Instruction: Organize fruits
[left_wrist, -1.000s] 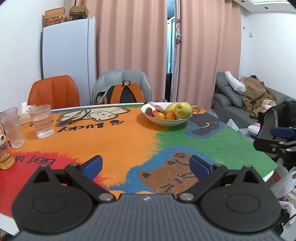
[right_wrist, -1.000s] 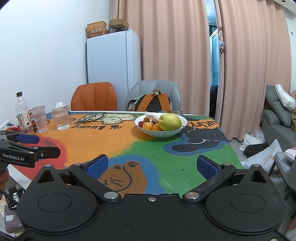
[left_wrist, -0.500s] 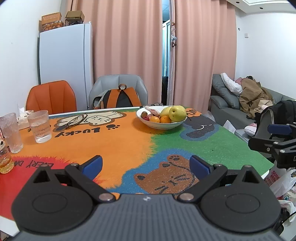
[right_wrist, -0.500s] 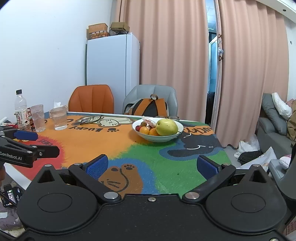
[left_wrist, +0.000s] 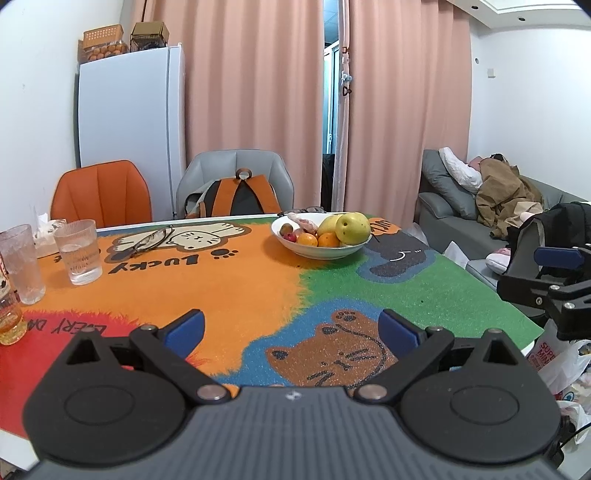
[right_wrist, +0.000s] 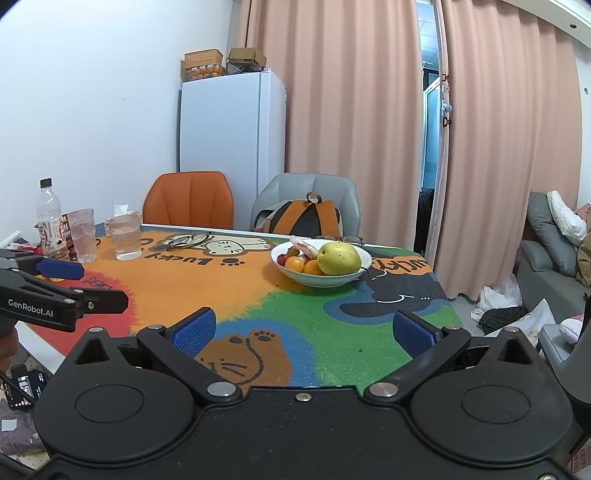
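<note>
A white bowl (left_wrist: 325, 253) (right_wrist: 325, 282) stands at the far side of the table and holds a large yellow-green pear (left_wrist: 354, 228) (right_wrist: 339, 257), oranges (left_wrist: 307, 240) (right_wrist: 295, 264), small red fruits and a pink wrapped item. My left gripper (left_wrist: 291, 330) is open and empty above the table's near edge, far from the bowl. My right gripper (right_wrist: 302, 330) is open and empty, also well short of the bowl. Each gripper shows at the side of the other's view.
The table carries a colourful cat mat (left_wrist: 229, 284). Glasses (left_wrist: 78, 252), a bottle (right_wrist: 50, 218) and spectacles (left_wrist: 149, 240) sit at the left. Orange and grey chairs (left_wrist: 236, 184), a backpack and a fridge stand behind. A sofa (left_wrist: 454, 206) is at the right.
Both grippers have drawn back and risen slightly, so the bowl looks a little farther away. Both stay open and empty.
</note>
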